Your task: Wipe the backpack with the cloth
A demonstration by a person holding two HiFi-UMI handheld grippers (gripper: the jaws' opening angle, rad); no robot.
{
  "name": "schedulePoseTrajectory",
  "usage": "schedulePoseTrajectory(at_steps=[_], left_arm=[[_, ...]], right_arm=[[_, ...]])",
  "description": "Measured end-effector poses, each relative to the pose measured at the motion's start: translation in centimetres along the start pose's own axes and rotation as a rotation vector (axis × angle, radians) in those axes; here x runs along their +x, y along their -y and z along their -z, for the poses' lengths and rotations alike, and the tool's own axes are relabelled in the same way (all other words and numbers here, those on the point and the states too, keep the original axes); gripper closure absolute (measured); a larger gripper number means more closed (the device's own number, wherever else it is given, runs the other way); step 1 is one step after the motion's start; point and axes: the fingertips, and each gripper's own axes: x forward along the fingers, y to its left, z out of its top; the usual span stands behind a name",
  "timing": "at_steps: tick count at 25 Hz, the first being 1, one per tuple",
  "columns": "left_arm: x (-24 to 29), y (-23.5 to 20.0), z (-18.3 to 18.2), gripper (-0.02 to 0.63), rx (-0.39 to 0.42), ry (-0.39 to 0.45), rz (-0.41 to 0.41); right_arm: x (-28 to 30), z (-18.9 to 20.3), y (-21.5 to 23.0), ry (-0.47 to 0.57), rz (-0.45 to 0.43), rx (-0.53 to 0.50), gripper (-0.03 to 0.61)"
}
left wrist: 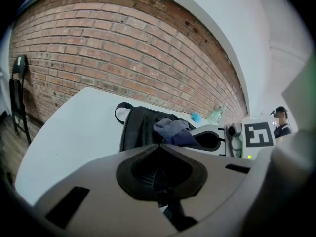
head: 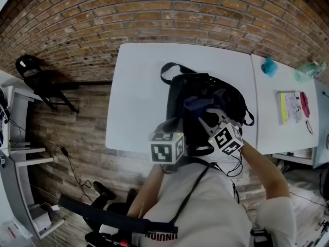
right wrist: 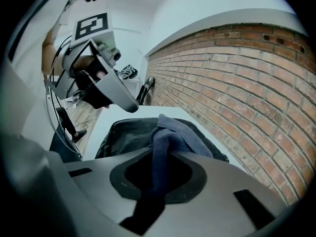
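A black backpack [head: 226, 98] lies flat on the white table [head: 139, 86]. A blue-grey cloth [head: 194, 104] rests bunched on top of it. My right gripper [head: 206, 116] hovers over the backpack's middle, shut on the cloth [right wrist: 180, 132], which hangs down between its jaws [right wrist: 162, 151]. At the backpack's near left corner my left gripper [head: 176, 127] has its jaw tips together [left wrist: 160, 144], and a dark piece of the backpack [left wrist: 136, 130] seems to run between them. From the left gripper view, the cloth [left wrist: 170, 130] and the right gripper [left wrist: 217, 139] show ahead.
A second white table [head: 272, 122] adjoins on the right, with a teal object [head: 269, 67], a bottle [head: 310, 68] and a book [head: 290, 107]. The brick wall [head: 154, 9] runs behind. A black chair [head: 38, 81] stands at the left. A person [left wrist: 281, 118] stands far off.
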Motion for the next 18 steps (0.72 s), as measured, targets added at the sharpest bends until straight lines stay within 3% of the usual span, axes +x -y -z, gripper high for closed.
schedulePoseTrajectory(at_steps=[18], left_arm=[[0.0,-0.1,-0.1,0.609,0.007,0.0,-0.008]], right_arm=[[-2.2,1.1,-3.8,0.015,-0.047,-0.017,0.54]])
